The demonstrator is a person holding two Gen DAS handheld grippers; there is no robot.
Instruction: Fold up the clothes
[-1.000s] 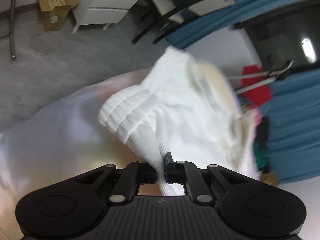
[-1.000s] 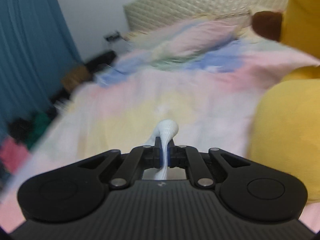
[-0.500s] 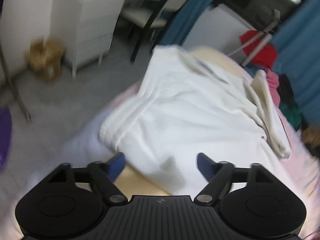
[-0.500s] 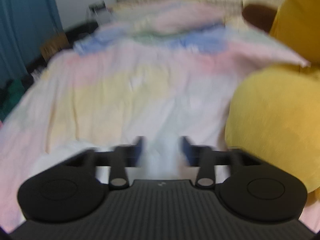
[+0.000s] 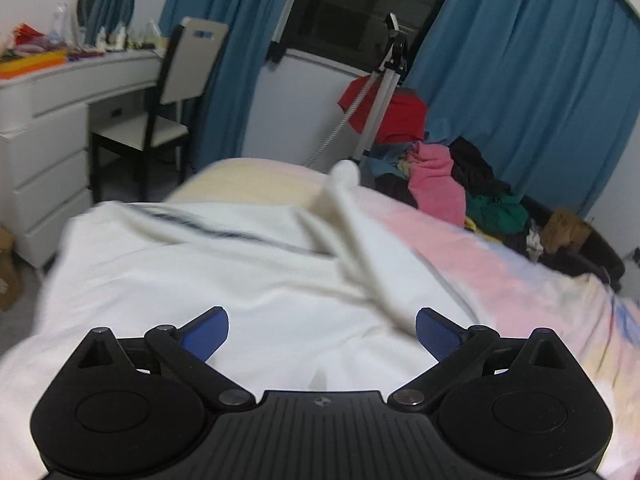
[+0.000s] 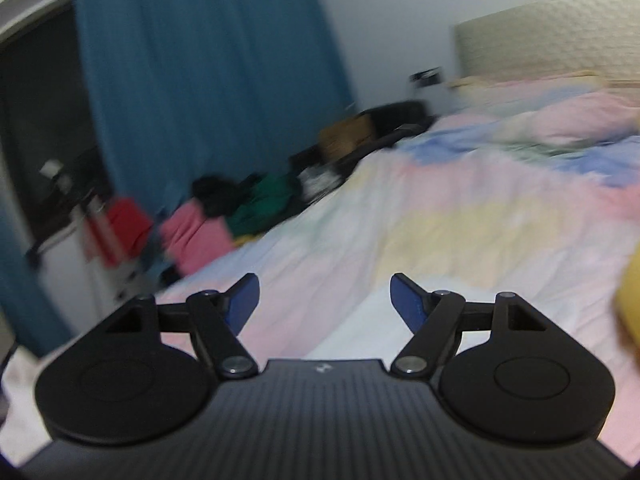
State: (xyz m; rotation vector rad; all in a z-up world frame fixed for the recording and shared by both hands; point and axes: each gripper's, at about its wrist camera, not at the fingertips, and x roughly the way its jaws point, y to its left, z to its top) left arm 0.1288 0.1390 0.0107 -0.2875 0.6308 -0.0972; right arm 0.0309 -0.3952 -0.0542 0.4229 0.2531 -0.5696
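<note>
A white garment [image 5: 224, 276] with a thin dark stripe lies crumpled on the pastel bed [image 5: 500, 264]. One sleeve-like strip rises and crosses it toward the right. My left gripper [image 5: 322, 334] is open and empty just above the garment's near part. My right gripper [image 6: 324, 300] is open and empty over the bed cover [image 6: 460, 220]. A white edge of cloth [image 6: 360, 320] shows just beyond and below its fingers.
A heap of clothes [image 5: 448, 184], pink, green, black and red, lies beyond the bed by blue curtains [image 5: 520, 80]. A white desk with drawers [image 5: 48, 140] and a chair [image 5: 168, 96] stand at left. A yellow plush [image 6: 630, 300] is at the right wrist view's right edge.
Both grippers were shut on the white garment a second ago. Both have opened and let it go, and both views have swung up toward the room.
</note>
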